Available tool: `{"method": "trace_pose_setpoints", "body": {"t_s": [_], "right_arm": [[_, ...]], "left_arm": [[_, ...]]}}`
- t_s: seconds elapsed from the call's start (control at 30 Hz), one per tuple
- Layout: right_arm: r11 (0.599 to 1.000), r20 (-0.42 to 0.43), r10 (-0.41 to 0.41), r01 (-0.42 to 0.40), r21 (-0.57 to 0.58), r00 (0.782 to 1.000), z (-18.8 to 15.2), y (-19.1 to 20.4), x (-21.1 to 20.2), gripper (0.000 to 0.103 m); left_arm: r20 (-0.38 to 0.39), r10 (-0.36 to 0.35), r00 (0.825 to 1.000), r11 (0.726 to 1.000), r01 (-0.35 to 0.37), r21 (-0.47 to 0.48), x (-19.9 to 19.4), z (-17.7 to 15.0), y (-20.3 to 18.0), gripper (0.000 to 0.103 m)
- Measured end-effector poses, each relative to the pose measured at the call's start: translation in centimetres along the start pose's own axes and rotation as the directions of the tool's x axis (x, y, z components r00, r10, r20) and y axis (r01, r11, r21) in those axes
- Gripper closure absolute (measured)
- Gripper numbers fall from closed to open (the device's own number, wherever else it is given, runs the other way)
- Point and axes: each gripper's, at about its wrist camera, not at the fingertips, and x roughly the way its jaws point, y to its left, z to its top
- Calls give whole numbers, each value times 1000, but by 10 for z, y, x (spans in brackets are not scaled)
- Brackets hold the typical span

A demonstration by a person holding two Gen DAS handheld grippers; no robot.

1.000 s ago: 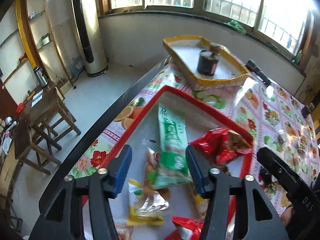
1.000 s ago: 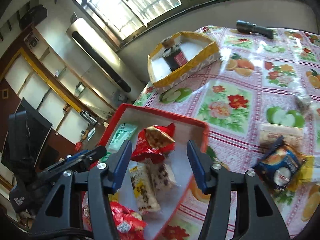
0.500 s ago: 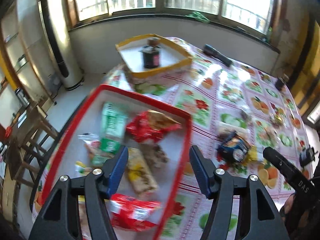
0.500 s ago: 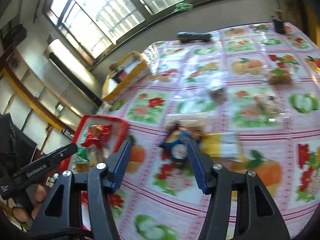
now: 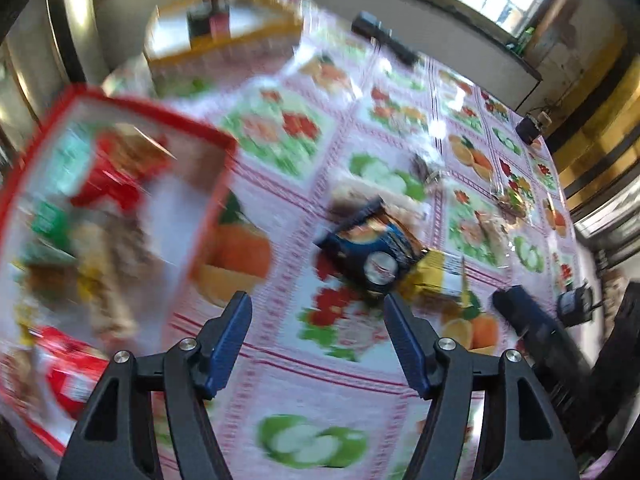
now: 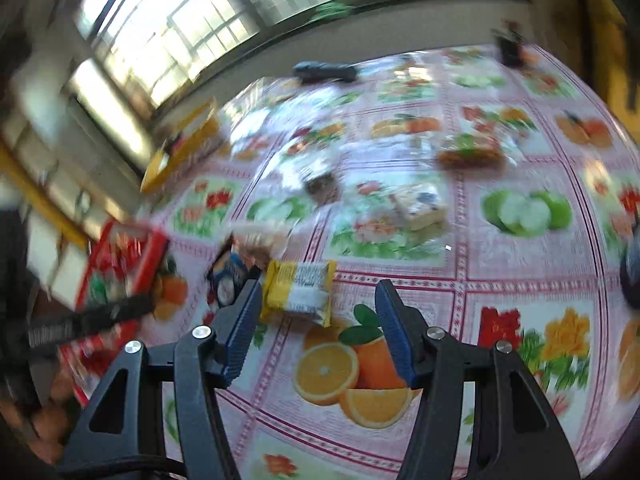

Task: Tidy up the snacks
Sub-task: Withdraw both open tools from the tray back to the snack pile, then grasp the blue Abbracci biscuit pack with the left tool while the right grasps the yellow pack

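Observation:
A red tray (image 5: pixel 132 101) with several snack packs sits at the left of the left wrist view; it also shows in the right wrist view (image 6: pixel 158 240). A dark blue snack pack (image 5: pixel 370 246) and a yellow pack (image 5: pixel 438 274) lie on the fruit-print tablecloth just ahead of my open, empty left gripper (image 5: pixel 318 316). In the right wrist view the yellow pack (image 6: pixel 300 290) lies just ahead of my open, empty right gripper (image 6: pixel 318 306), with the blue pack (image 6: pixel 228 276) to its left. More clear-wrapped snacks (image 6: pixel 418 206) lie farther back.
A yellow tray (image 5: pixel 224 36) holding a dark jar stands at the table's far left. A black flashlight (image 6: pixel 324 72) lies near the far edge under the window. The other gripper (image 5: pixel 536 328) shows at the right of the left wrist view.
Both grippers have swung right, away from the red tray, toward the loose snacks on the tablecloth. Both stay open. The views are blurred by motion.

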Motion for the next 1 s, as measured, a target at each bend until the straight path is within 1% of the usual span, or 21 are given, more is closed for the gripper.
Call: {"method": "trace_pose_setpoints", "body": {"t_s": [0.07, 0.1, 0.17, 0.23, 0.3, 0.37, 0.5, 0.53, 0.57, 0.6, 0.63, 0.73, 0.77, 0.8, 0.83, 0.9, 0.97, 1.0], "right_arm": [[988, -7, -7, 6, -153, 1000, -4, 14, 4, 43], [970, -9, -14, 12, -243, 1000, -6, 24, 6, 43], [919, -8, -19, 14, -394, 1000, -10, 39, 9, 43], [862, -21, -1, -10, -507, 1000, -12, 49, 13, 43], [810, -49, 8, -35, -585, 999, -10, 54, 22, 43], [782, -77, 14, -59, -620, 997, -5, 53, 33, 43], [775, -166, 8, -110, -622, 986, 1, 43, 58, 43], [768, -147, 11, -103, -632, 989, -1, 41, 57, 43], [771, -155, 13, -109, -628, 988, 0, 39, 57, 45], [781, -158, 20, -114, -614, 987, -1, 37, 54, 49], [795, -166, 33, -127, -593, 986, -1, 34, 51, 61], [821, -168, 60, -145, -552, 984, -7, 29, 45, 77], [830, -167, 62, -144, -538, 984, -9, 27, 43, 78], [839, -171, 65, -146, -525, 983, -12, 25, 41, 82], [848, -176, 64, -147, -509, 982, -14, 24, 40, 84], [860, -192, 50, -139, -490, 980, -20, 23, 39, 84], [862, -201, 32, -129, -490, 979, -24, 25, 42, 84], [853, -182, 35, -124, -506, 983, -25, 29, 41, 82]], "left_arm": [[-39, -30, 999, 998, 27, -61, 12, 4, -1, 35], [-45, -39, 998, 996, 35, -82, 14, 5, -1, 35], [-45, -41, 998, 992, 36, -119, 18, 8, -4, 35], [-51, -45, 998, 988, 37, -147, 22, 11, -4, 35], [-68, -52, 996, 984, 39, -175, 28, 13, -5, 35], [-79, -57, 995, 979, 40, -200, 34, 16, -3, 35], [-87, -86, 993, 965, 62, -253, 42, 21, -2, 35], [-82, -100, 992, 962, 75, -263, 43, 23, -3, 35], [-76, -104, 992, 961, 80, -264, 44, 24, -5, 35], [-73, -104, 992, 961, 81, -264, 44, 25, -7, 35], [-69, -104, 992, 961, 82, -265, 46, 26, -9, 35], [-75, -98, 992, 957, 73, -282, 54, 28, -11, 35], [-84, -86, 993, 959, 59, -276, 59, 28, -14, 34], [-62, -58, 996, 966, 40, -254, 57, 29, -19, 33], [-64, -41, 997, 970, 24, -243, 59, 30, -22, 33], [-49, -3, 999, 978, -7, -209, 61, 30, -28, 34], [-43, 33, 999, 986, -39, -162, 63, 31, -35, 34], [-40, 42, 998, 989, -47, -143, 64, 30, -36, 34]]}}
